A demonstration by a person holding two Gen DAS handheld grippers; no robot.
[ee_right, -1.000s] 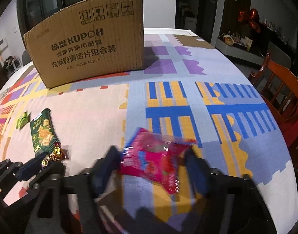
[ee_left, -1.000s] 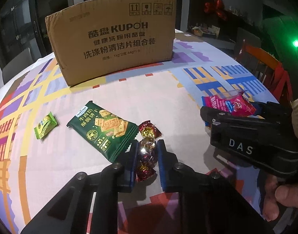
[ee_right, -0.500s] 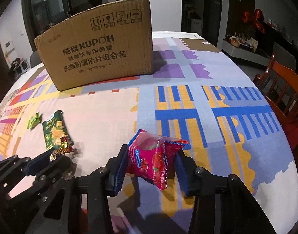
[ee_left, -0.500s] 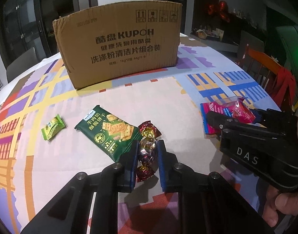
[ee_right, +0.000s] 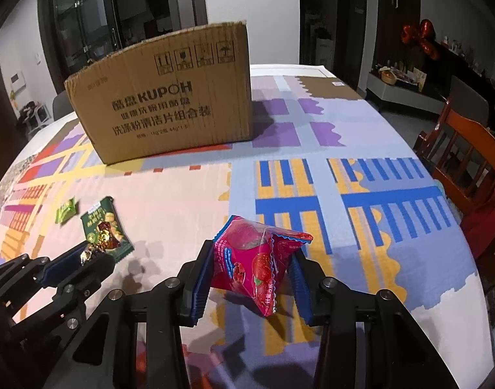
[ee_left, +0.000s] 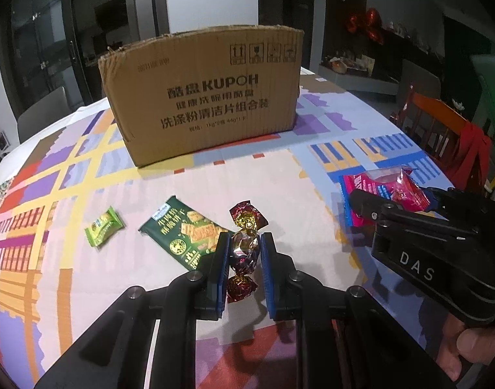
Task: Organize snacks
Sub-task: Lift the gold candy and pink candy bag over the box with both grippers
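My left gripper (ee_left: 245,253) is shut on a foil-wrapped candy (ee_left: 244,249), red and gold, held above the table. My right gripper (ee_right: 251,264) is shut on a pink snack packet (ee_right: 257,256) and holds it above the table; that packet also shows in the left wrist view (ee_left: 383,188). A dark green cracker packet (ee_left: 182,233) and a small light green candy (ee_left: 103,227) lie on the table to the left. The brown cardboard box (ee_left: 202,97) stands at the back, its inside hidden.
The round table (ee_right: 344,168) has a colourful patterned cloth. An orange wooden chair (ee_right: 468,155) stands past the right edge. Shelves and dark doors lie beyond the table.
Both grippers have lifted with their snacks: the right closed on the pink packet and raised it, the left raised the foil candy. The box now looks nearer.
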